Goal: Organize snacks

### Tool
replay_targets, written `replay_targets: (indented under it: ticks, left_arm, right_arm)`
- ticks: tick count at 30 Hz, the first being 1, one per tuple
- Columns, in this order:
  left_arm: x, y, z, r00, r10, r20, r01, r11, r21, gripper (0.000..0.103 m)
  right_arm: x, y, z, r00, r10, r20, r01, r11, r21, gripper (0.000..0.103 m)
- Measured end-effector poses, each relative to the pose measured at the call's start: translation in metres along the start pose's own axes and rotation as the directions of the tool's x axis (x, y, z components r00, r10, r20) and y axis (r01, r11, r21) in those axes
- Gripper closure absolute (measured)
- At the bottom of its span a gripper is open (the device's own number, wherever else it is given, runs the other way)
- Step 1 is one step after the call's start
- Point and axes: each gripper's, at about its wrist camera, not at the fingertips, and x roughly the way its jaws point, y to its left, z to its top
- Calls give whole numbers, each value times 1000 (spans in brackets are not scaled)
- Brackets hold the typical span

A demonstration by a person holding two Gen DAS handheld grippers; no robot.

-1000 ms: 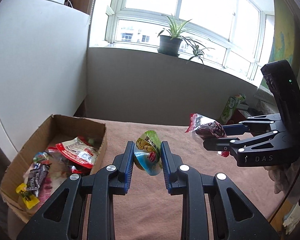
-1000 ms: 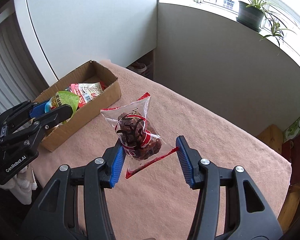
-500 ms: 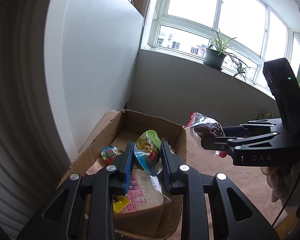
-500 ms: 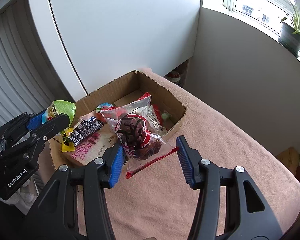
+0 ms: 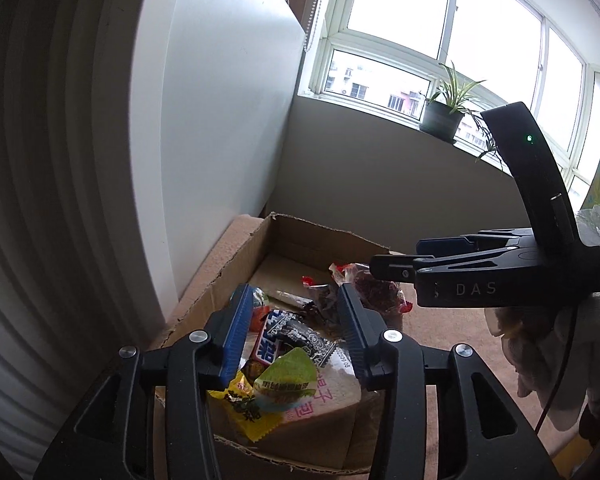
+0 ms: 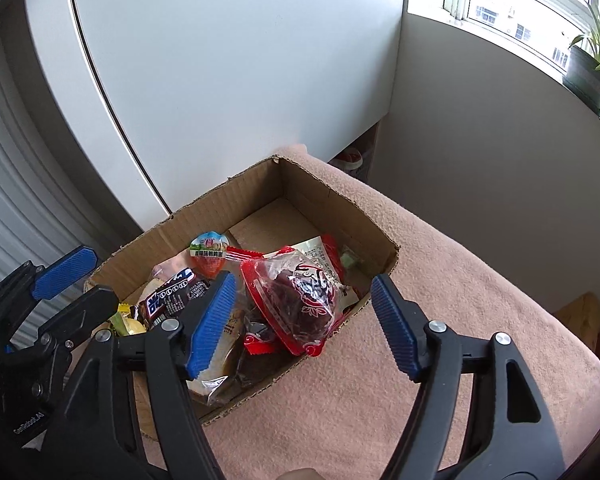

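While both my claws are just spreading open, the left gripper (image 5: 290, 326) and right gripper (image 6: 302, 322) are releasing the green snack (image 5: 288, 380) and red date bag (image 6: 300, 296) into the cardboard box (image 6: 336, 196), leaving me judging this pair nearly stowed.

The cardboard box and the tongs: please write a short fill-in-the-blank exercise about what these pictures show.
1. The snacks lie inside a ____ box.
2. The red bag of dark fruit rests against the box's near ____.
3. The pads of both the left tongs and the right tongs are ____ in colour.
4. The box stands on a table covered with a ____ cloth.

Missing words: cardboard; wall; blue; pink
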Motion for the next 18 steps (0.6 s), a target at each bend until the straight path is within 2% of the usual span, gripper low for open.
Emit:
replay_targets:
  ticks: [5, 8, 13, 17, 18]
  left_arm:
    - [-2, -1, 0, 1000, 1, 2, -1, 1000, 6, 58]
    - [-7, -3, 0, 1000, 2, 14, -2, 1000, 10, 46]
    - [-14, -5, -4, 1000, 2, 22, -2, 1000, 18, 43]
    - [-21, -8, -13, 1000, 7, 26, -8, 1000, 27, 40]
    - [-23, -8, -16, 1000, 13, 27, -14, 999, 30, 40]
  right_arm:
    - [-9, -3, -5, 1000, -8, 11, 8, 1000, 11, 27]
    - [-17, -2, -11, 999, -19, 28, 19, 1000, 14, 21]
    - [-31, 3, -27, 997, -42, 59, 42, 999, 4, 21]
    - [-46, 15, -45, 992, -74, 104, 77, 997, -22, 9]
    - [-50, 16, -50, 990, -77, 117, 81, 996, -25, 9]
